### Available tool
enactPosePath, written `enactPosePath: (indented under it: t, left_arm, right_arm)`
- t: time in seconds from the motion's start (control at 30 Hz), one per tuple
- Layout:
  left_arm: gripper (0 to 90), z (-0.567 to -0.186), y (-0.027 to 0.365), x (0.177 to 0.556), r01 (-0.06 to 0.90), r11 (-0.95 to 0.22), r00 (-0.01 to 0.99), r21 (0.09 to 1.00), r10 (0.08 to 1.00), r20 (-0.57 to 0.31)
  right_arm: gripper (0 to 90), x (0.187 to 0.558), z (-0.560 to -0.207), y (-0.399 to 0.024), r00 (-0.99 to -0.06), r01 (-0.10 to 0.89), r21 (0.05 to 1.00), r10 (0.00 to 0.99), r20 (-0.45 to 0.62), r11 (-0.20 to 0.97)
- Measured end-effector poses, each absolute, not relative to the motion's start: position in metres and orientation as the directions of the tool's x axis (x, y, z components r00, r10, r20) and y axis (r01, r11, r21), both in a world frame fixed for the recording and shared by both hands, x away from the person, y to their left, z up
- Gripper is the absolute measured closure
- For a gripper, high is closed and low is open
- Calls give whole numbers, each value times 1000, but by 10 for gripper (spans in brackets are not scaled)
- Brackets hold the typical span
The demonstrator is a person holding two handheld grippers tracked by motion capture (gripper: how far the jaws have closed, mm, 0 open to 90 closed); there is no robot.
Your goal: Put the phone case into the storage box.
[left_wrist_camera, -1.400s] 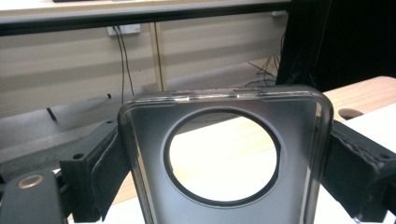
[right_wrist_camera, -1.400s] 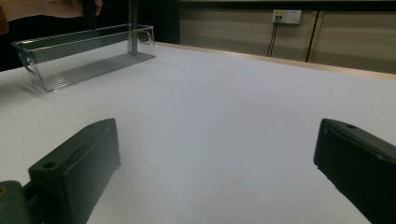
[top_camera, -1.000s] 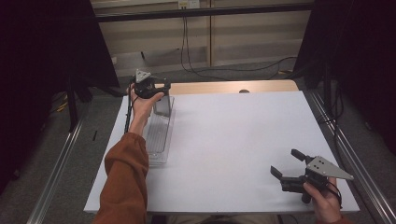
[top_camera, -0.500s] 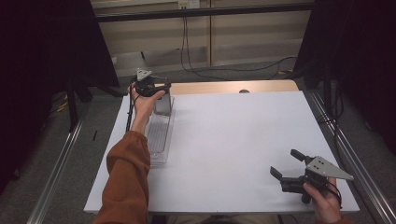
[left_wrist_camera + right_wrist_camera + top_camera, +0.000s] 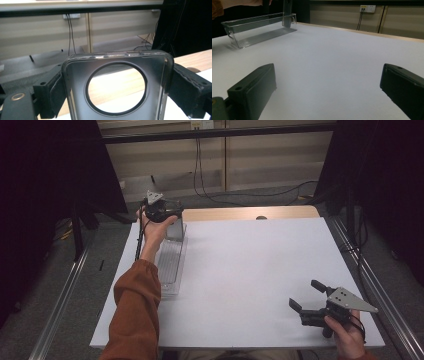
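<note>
A clear phone case (image 5: 155, 75) with a large round hole stands upright between the pads (image 5: 56, 92) of my left gripper (image 5: 167, 215), which is shut on it. In the high view the case (image 5: 176, 229) hangs at the far end of a long clear plastic tray (image 5: 170, 270) on the left of the white table (image 5: 250, 270). My right gripper (image 5: 306, 294) rests near the table's front right corner, open and with nothing between its jaws. In the right gripper view, its jaws point towards the tray (image 5: 257, 25) and the case (image 5: 287, 15) far off.
A bare wooden strip (image 5: 240, 214) runs along the table's far edge. Metal rails (image 5: 60, 320) flank the table on both sides. Cables (image 5: 210, 180) hang down the wall behind and trail over the floor.
</note>
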State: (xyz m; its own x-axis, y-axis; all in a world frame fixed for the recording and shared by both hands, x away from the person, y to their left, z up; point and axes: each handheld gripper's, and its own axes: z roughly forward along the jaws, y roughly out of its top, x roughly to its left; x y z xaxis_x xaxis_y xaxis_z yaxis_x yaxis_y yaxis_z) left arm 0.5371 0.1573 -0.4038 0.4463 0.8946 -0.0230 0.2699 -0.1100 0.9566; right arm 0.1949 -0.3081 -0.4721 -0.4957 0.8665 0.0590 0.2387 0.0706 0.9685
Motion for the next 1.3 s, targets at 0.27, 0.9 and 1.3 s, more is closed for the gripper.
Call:
enactPosePath:
  t: [0.27, 0.9, 1.3]
  left_arm:
    - [107, -415, 155, 542, 305, -127, 438, 944, 899, -21]
    - [65, -424, 161, 551, 357, -85, 383, 930, 922, -63]
    - [62, -421, 150, 558, 349, -125, 370, 929, 929, -14]
  right_arm:
    - [0, 195, -472, -308, -499, 238, 969, 864, 60, 71]
    - [0, 194, -473, -308, -505, 244, 967, 861, 68, 67]
    - [0, 195, -474, -308, -515, 248, 966, 855, 67, 73]
